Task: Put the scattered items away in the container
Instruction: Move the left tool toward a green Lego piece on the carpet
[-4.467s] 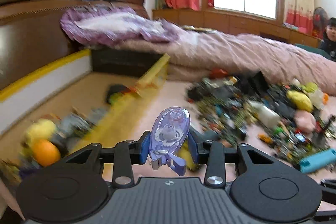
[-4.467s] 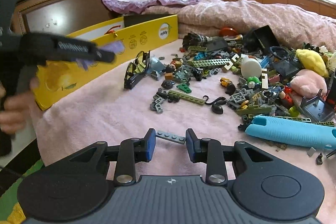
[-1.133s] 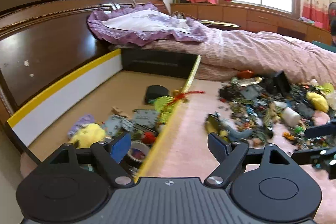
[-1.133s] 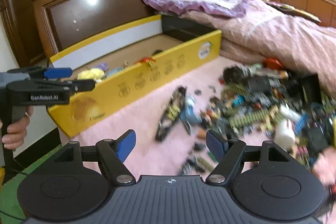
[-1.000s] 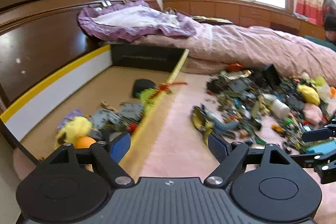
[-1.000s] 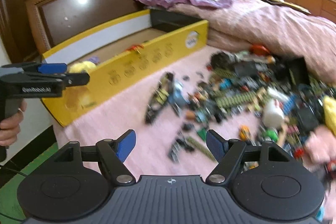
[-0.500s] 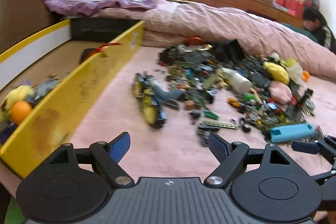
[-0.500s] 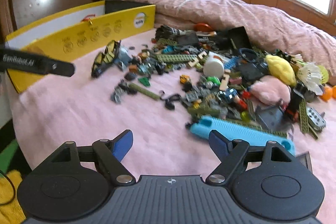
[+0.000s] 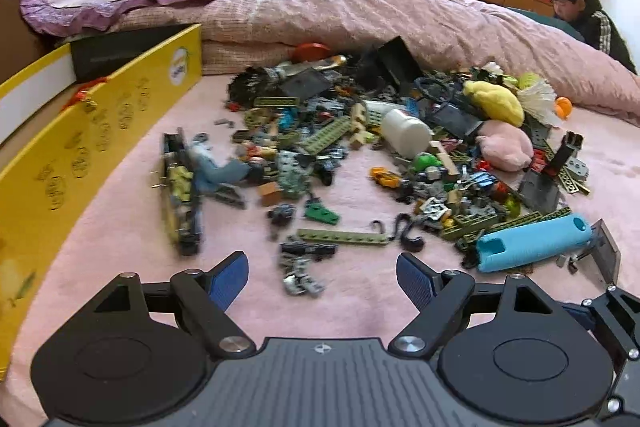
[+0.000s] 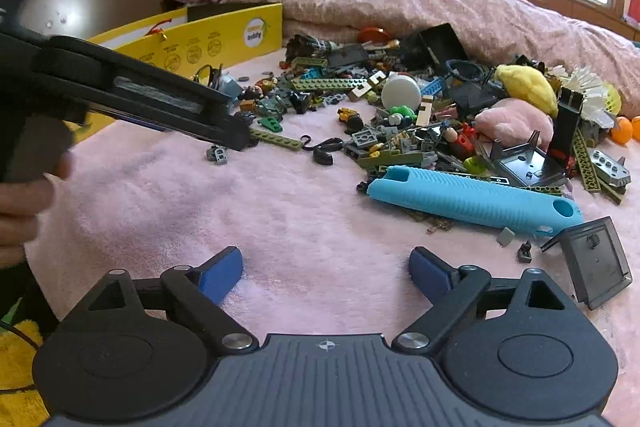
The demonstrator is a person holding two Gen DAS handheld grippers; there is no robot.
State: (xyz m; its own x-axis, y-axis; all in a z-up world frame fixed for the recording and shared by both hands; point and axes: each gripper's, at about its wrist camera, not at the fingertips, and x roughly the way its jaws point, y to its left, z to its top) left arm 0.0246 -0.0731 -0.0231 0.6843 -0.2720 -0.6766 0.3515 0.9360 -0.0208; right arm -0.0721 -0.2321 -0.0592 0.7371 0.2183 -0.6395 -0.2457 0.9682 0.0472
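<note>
Swung back from the box (image 9: 100,131) to the pile (image 9: 360,155), both grippers (image 9: 322,273) (image 10: 325,267) hang wide and empty, the right's jaws just opened further, next pick pending.

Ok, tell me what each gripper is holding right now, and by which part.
Nothing. The left gripper and right gripper are both open, with only pink blanket between their jaws.

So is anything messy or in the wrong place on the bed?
Yes. A big heap of small building bricks, a long ribbed turquoise sleeve and a pink plush toy are strewn over the pink blanket, outside the yellow cardboard box on the left.
</note>
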